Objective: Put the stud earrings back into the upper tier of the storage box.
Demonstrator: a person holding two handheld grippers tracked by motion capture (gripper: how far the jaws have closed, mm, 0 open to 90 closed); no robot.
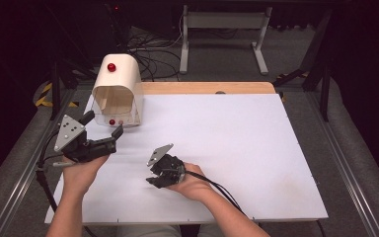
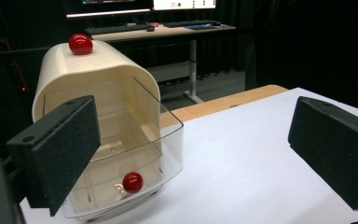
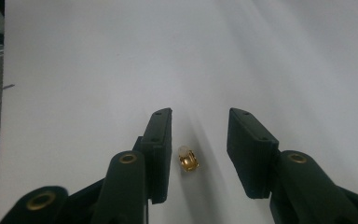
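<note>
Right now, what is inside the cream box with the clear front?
Through the clear door of the cream box, bare ribbed walls and floor show. A red knob sits low on the door with a small brass latch beside it. The left jaw covers the near-left interior.

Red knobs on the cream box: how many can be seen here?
2. One red knob sits on the curved top of the cream box; the other red knob is low on its clear front panel, near the white table. Others may be hidden behind.
</note>
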